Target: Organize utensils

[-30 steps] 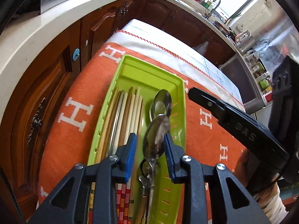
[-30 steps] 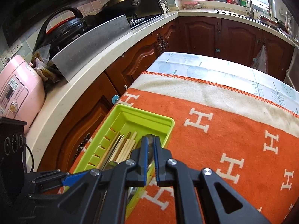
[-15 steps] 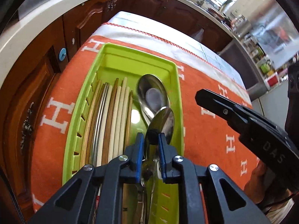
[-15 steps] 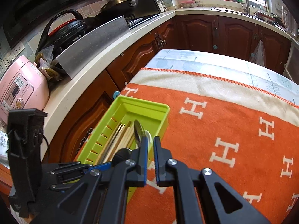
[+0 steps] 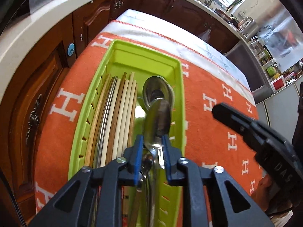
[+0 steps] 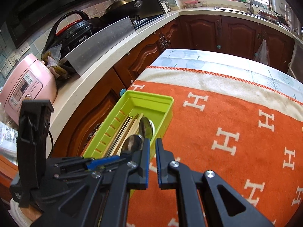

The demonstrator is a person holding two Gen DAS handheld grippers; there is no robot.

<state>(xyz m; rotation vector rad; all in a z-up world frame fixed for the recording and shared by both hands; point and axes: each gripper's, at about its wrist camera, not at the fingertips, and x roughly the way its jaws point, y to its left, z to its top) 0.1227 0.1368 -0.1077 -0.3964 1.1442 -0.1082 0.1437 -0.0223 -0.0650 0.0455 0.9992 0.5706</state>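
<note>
A lime-green utensil tray [image 5: 171, 60] lies on the orange blanket, also in the right wrist view [image 6: 166, 102]. Several chopsticks [image 5: 117, 117] lie in its left part. A metal spoon [image 5: 157, 89] rests in its right part. My left gripper [image 5: 151, 147] is shut on the neck of a second metal spoon [image 5: 158, 119], held just above the tray with its bowl pointing forward; it also shows in the right wrist view [image 6: 132, 143]. My right gripper [image 6: 152, 145] is shut and empty, hovering over the blanket at the tray's right side.
The orange blanket with white H letters [image 6: 236, 132] covers the table. Dark wood cabinets [image 5: 47, 71] and a white counter stand close on the left. A pink rice cooker [image 6: 26, 87], a black pot and pans sit on the counter.
My left gripper closed on the spoon's neck and lifted it slightly, then drew back a little. My right gripper stayed shut and shifted slightly right of the tray.
</note>
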